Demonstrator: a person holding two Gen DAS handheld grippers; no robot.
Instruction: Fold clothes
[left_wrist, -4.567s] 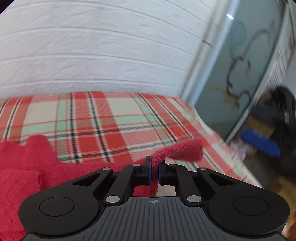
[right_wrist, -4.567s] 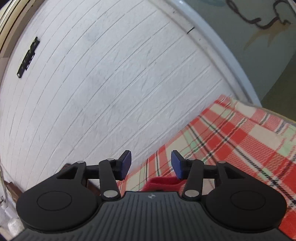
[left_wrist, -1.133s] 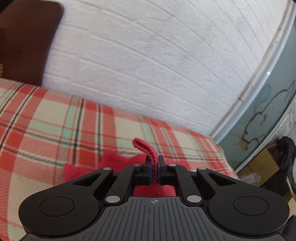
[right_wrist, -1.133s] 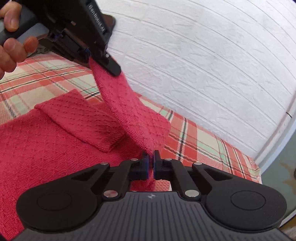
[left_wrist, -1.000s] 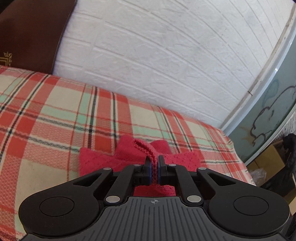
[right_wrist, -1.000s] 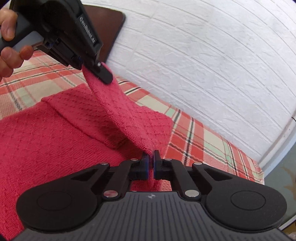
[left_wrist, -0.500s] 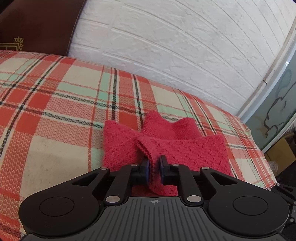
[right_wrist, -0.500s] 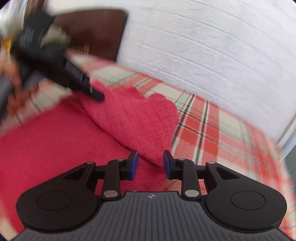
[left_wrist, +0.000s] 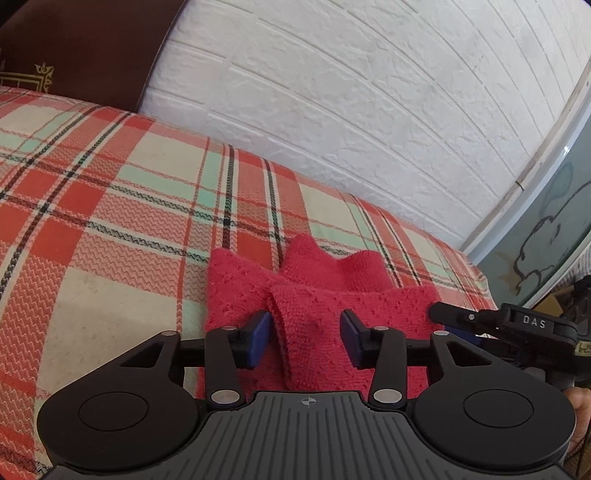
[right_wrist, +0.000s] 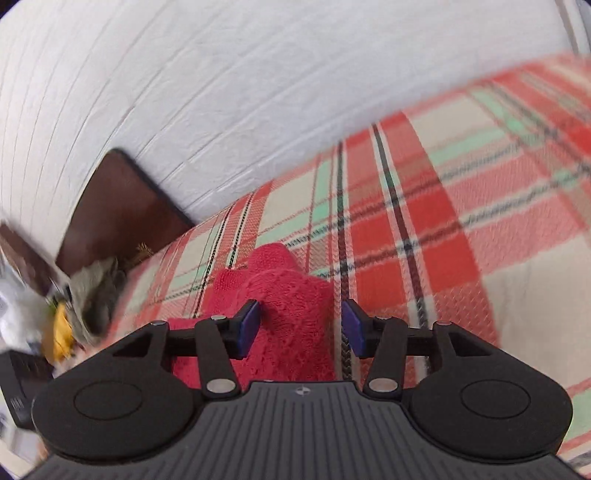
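Note:
A red knitted garment (left_wrist: 314, 280) lies folded on the plaid cover (left_wrist: 110, 206). My left gripper (left_wrist: 306, 332) hovers low over it with its jaws opening; a folded sleeve edge lies between the blue pads, which do not press on it. The other gripper's black finger (left_wrist: 480, 317) pokes in from the right at the garment's edge. In the blurred right wrist view the red knit (right_wrist: 291, 314) lies under my right gripper (right_wrist: 300, 325), whose blue pads stand apart over the cloth without pinching it.
A white brick-pattern wall (left_wrist: 351, 92) runs behind the bed. A dark brown headboard (left_wrist: 85, 48) stands at the left. A pale green glass door (left_wrist: 546, 236) is at the right. Yellow and grey items (right_wrist: 74, 314) lie blurred beside the bed.
Both grippers let go of the red sleeve and spread their jaws; the sleeve now lies flat on the garment. The right gripper swung away and rolled, its view now blurred.

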